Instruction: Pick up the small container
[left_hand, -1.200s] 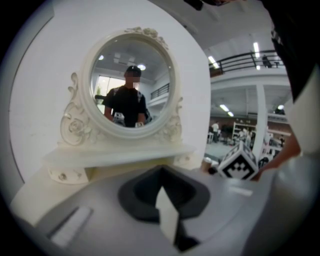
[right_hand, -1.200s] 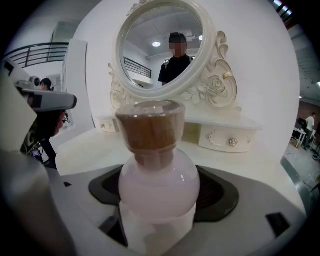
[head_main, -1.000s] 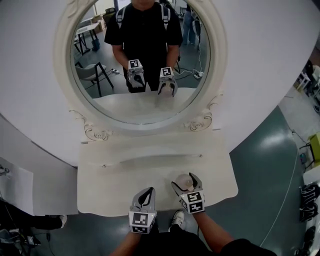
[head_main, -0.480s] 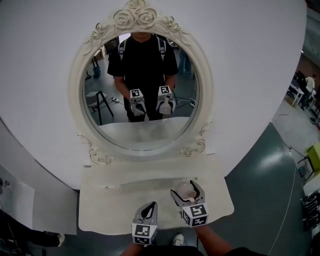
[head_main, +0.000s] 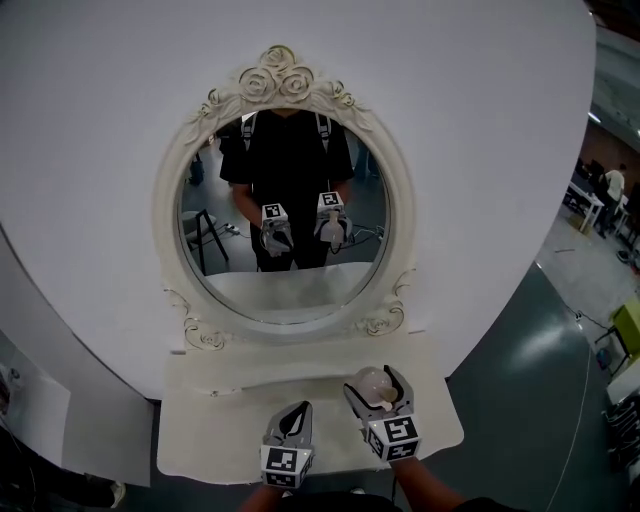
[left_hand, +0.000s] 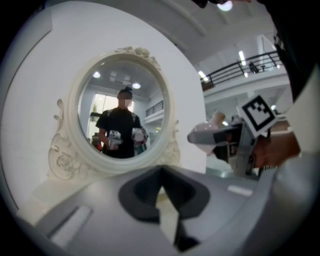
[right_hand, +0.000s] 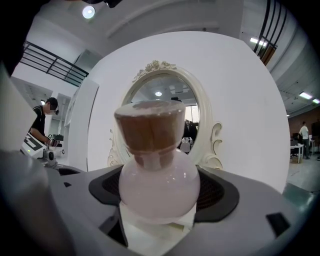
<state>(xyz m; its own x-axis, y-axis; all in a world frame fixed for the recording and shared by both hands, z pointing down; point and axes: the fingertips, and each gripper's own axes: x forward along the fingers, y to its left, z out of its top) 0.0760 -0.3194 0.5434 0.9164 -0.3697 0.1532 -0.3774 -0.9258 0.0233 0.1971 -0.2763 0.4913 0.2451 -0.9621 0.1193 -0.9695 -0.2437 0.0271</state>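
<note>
Head view, looking steeply down at a white dressing table (head_main: 200, 440) with an oval, rose-carved mirror (head_main: 285, 85) filling the middle of the frame.

At lower centre-right, the right gripper (head_main: 376, 380) is clamped on the small container (head_main: 372, 386), a round, pale pink bottle. In the right gripper view the bottle (right_hand: 159, 186) sits upright at frame centre. The dark pads press its bulb from both sides, and its brown, cork-like stopper (right_hand: 150, 129) stands clear above them. Gripping the widest part probably keeps it from slipping or tipping.

It appears to be lifted just off the table top, though no view shows its base clearly.

At lower centre-left, the left gripper (head_main: 291, 418) has its jaws together with nothing between them. It is held low and aside (likely just staying out of the way). Its own view shows the closed jaws (left_hand: 162, 195) at the bottom of the frame.

No brand, label or lettering is legible on the bottle. The only printing is the black-and-white square marker on each gripper's cube (head_main: 392, 437).
</note>
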